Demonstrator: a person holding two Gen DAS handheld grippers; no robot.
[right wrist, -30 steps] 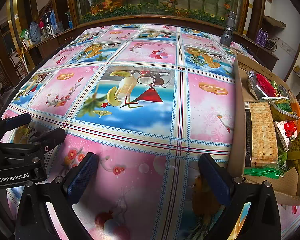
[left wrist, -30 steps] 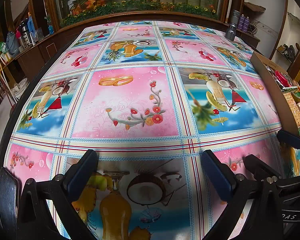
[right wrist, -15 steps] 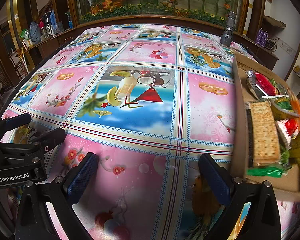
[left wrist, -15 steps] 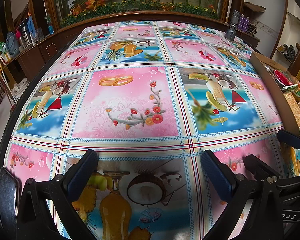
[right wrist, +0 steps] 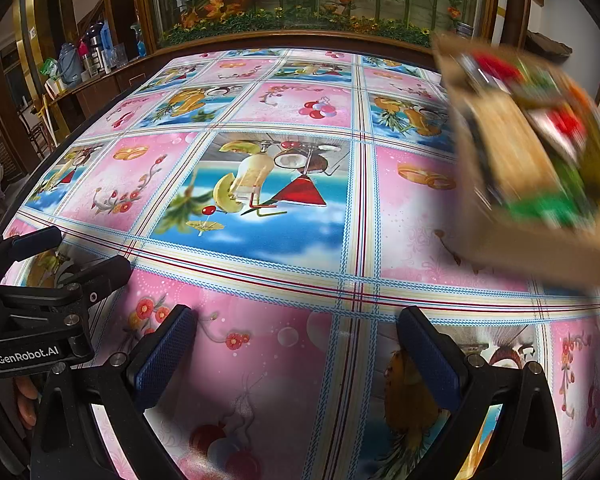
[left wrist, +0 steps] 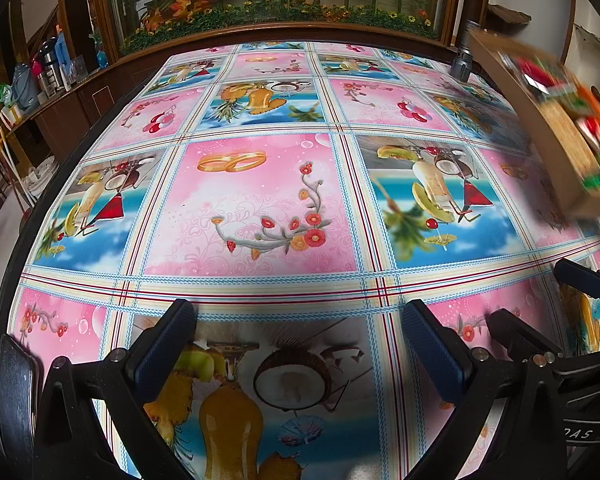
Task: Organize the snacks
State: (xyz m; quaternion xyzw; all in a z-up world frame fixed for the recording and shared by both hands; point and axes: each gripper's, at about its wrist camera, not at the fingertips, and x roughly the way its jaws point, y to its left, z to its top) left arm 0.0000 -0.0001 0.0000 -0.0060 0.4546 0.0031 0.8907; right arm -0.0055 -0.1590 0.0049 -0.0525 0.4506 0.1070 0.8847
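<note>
While both hand-held grippers [left wrist: 300, 344] [right wrist: 298, 344] gape empty, a patterned tablecloth [left wrist: 260, 208] spans the table; planter [left wrist: 280, 12] behind.

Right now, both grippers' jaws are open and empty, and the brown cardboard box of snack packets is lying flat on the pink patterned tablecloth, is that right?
Not quite: the brown cardboard box of snack packets is tilted and lifted off the pink patterned tablecloth, blurred, as the right wrist view shows. The left gripper and right gripper do have open, empty jaws.
</note>
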